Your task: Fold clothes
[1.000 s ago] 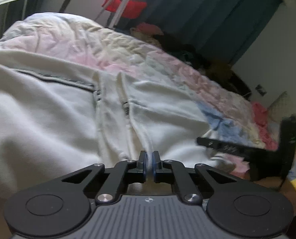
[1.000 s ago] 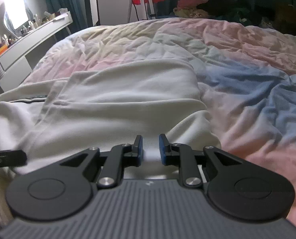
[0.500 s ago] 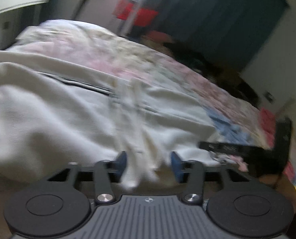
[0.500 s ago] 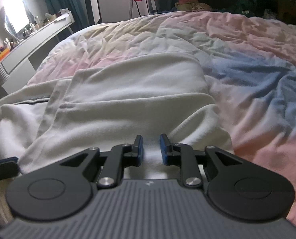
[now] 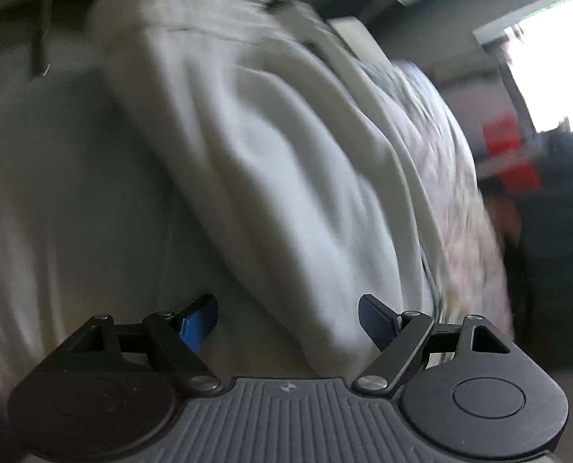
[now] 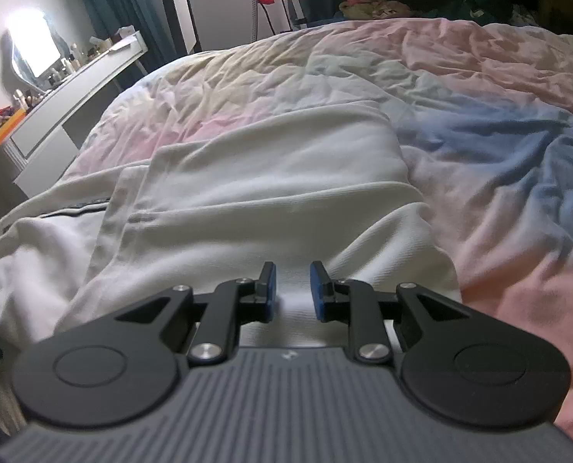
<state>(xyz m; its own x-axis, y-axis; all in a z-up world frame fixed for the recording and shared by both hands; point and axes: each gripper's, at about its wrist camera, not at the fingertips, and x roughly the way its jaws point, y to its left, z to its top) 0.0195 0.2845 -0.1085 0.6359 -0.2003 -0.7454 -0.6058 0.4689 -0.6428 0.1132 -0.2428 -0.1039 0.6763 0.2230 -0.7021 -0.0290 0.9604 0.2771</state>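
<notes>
The white garment (image 6: 255,193) is a thick, soft knit with a dark-trimmed seam on its left part. It lies partly folded on the bed (image 6: 479,88), over a crumpled cover of pink, blue and pale yellow patches. One flap is laid over another, with a straight hem running down the left side of the fold and a rounded, bulging edge at the near right.

My right tool (image 6: 293,289) sits at the near edge of that fold, jaws narrowly apart with a ridge of the white cloth between the blue pads (image 6: 271,289); the cloth fills the gap, but I cannot tell for sure whether the pads press on it. The rest of the garment spreads away from it to the far left, toward the white worktop (image 6: 81,88) by the wall.

My left tool (image 5: 288,322) is opening, its jaws wide. The view is blurred, yet the same white cloth (image 5: 271,162) fills it in broad folds beyond the pads (image 5: 199,324), which do not press on it.
</notes>
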